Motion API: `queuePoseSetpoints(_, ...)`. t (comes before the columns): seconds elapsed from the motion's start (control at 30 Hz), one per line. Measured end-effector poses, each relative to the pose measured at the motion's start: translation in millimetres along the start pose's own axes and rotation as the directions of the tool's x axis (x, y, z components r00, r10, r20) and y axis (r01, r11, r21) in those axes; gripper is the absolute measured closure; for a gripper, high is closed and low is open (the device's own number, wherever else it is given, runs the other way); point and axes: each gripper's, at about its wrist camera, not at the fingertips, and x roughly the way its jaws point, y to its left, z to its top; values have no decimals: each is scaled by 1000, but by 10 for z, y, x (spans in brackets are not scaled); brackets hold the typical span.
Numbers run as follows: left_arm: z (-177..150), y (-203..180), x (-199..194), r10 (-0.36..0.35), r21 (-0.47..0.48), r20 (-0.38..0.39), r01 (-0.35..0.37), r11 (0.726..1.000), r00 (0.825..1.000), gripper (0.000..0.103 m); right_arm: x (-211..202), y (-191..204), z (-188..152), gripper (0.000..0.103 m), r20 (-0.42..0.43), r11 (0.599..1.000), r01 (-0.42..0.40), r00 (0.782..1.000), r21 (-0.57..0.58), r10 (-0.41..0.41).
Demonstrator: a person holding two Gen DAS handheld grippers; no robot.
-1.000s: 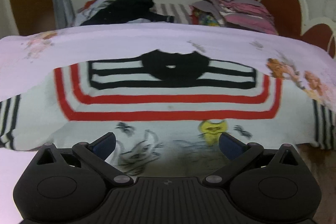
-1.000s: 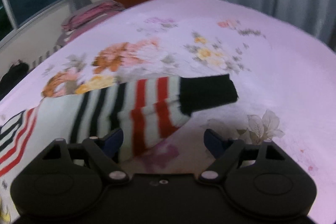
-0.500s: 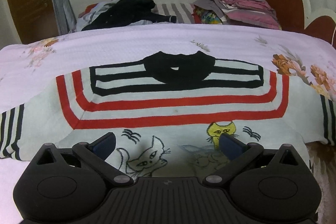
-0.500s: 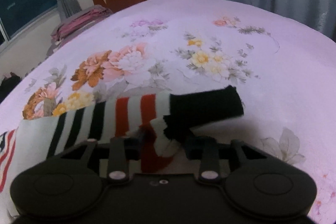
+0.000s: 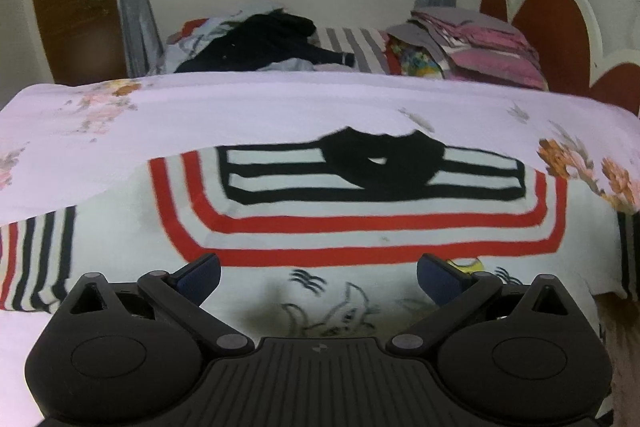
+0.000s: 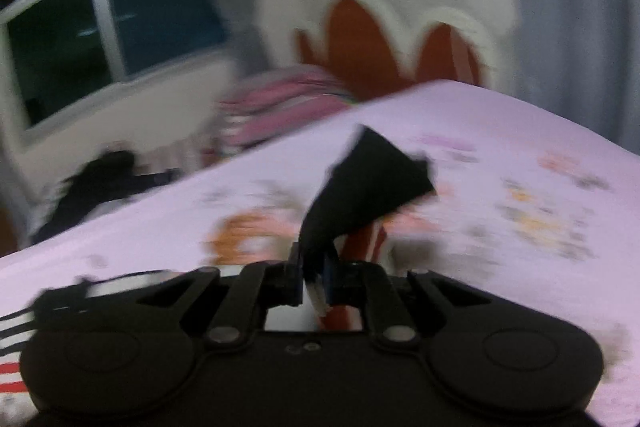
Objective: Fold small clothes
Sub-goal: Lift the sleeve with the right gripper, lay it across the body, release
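Sweater, white with red and black stripes, a black collar and little cat drawings, lies flat on the pink flowery bedspread. Left gripper hangs just over the sweater's bottom part with its blue fingers spread wide and nothing between them. Right gripper is pressed together, pinching the sleeve's black cuff, which sticks up above the bed in a blurry picture.
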Motion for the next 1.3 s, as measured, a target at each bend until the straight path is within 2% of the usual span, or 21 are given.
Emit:
queuePoseSetpoints(0.13, -23, 214, -40, 25, -18, 14, -25, 1000, 1000, 0, 70, 736, -155, 94, -63, 983, -167, 985, -74, 163)
queuePoseSetpoints(0.23, -53, 399, -40, 39, -57, 11, -38, 998, 999, 0, 195, 1203, -364, 94, -145, 958, -267, 957, -106, 251)
queuePoseSetpoints(0.33, -102, 541, -23, 46, -90, 15, -44, 995, 999, 0, 358, 1568, -636, 93, -235, 931, -332, 927, -152, 292)
queuePoseSetpoints(0.37, -118, 566, -9, 43, -92, 14, -41, 995, 999, 0, 427, 1657, -724, 90, -275, 923, -351, 913, -157, 301)
queuePoseSetpoints(0.43, -140, 575, 10, 13, -84, 22, -11, 996, 1000, 0, 495, 1780, -873, 77, -325, 915, -377, 891, -145, 316)
queuePoseSetpoints(0.5, -147, 550, 43, -21, -72, 15, 22, 997, 1000, 0, 481, 1851, -929, 70, -335, 912, -385, 886, -144, 321)
queuePoseSetpoints(0.53, -140, 542, 73, -50, -76, -1, 50, 996, 999, 0, 441, 1839, -921, 70, -328, 909, -391, 885, -142, 330)
queuePoseSetpoints(0.6, -134, 487, 134, -98, -92, -31, 95, 991, 995, 0, 320, 1770, -853, 61, -308, 909, -389, 892, -149, 331)
queuePoseSetpoints(0.7, -119, 308, 268, -174, -94, -62, 168, 981, 983, 0, 63, 1606, -828, 48, -262, 916, -359, 915, -180, 307)
queuePoseSetpoints(0.9, -142, -168, 670, -370, -111, -125, 357, 927, 921, 0, -284, 1039, -930, 41, -205, 946, -221, 963, -237, 174)
queuePoseSetpoints(1.0, -195, -324, 862, -389, -133, -141, 372, 919, 911, 0, -324, 806, -978, 40, -199, 956, -158, 974, -249, 109)
queuePoseSetpoints(1.07, -227, -393, 952, -383, -130, -134, 367, 921, 914, 1, -295, 683, -1004, 40, -202, 965, -129, 976, -227, 83)
queuePoseSetpoints(1.1, -239, -409, 987, -387, -133, -130, 371, 919, 913, 5, -281, 629, -1019, 40, -205, 969, -119, 976, -218, 74)
queuePoseSetpoints(1.13, -254, -444, 1001, -389, -123, -118, 376, 919, 913, 15, -278, 554, -1040, 40, -207, 972, -107, 976, -210, 62)
queuePoseSetpoints(1.17, -263, -474, 1007, -389, -100, -116, 379, 920, 914, 32, -254, 515, -1051, 40, -209, 974, -95, 977, -204, 52)
queuePoseSetpoints(1.23, -273, -504, 1023, -391, -80, -95, 384, 920, 915, 42, -204, 436, -1054, 40, -225, 980, -81, 973, -181, 39)
queuePoseSetpoints(1.3, -257, -491, 1054, -374, -89, -91, 366, 926, 923, 59, -174, 378, -1053, 40, -233, 984, -80, 971, -156, 42)
